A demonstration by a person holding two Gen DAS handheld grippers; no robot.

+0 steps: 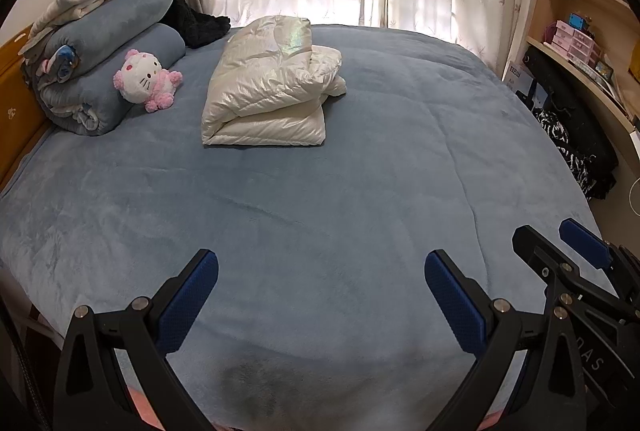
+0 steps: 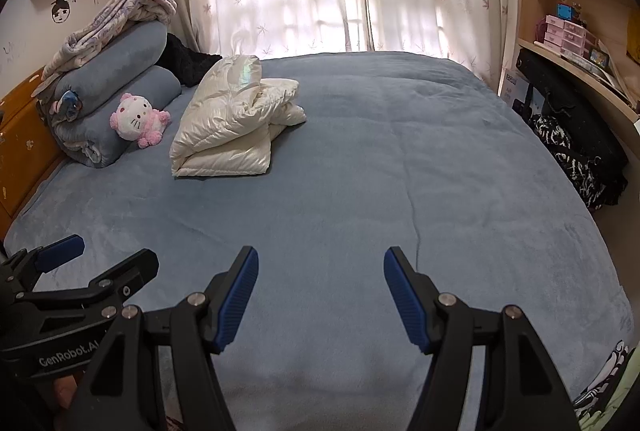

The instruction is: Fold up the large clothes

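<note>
The glossy cream-white padded jacket (image 1: 266, 87) lay folded in a bundle at the far side of the blue plush bed (image 1: 320, 211), beside a pink-and-white plush cat toy (image 1: 146, 79). Both the left gripper (image 1: 320, 295) and the right gripper (image 2: 320, 295) hung well short of it, fingers spread and empty. The fold looked finished, though its far side was hidden; any tidying should press layers flat, not pinch them.

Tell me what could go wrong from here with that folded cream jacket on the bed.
1. The cream puffer jacket is slick and puffy, and its upper fold already sits askew; it may spring open or slide apart if nudged.
2. It lies far across the blue bed cover, away from both open grippers, left and right; a long reach could snag the plush cover.
3. The pink plush cat and rolled blue blankets crowd its left side, so shifting it that way risks a collision.
</note>
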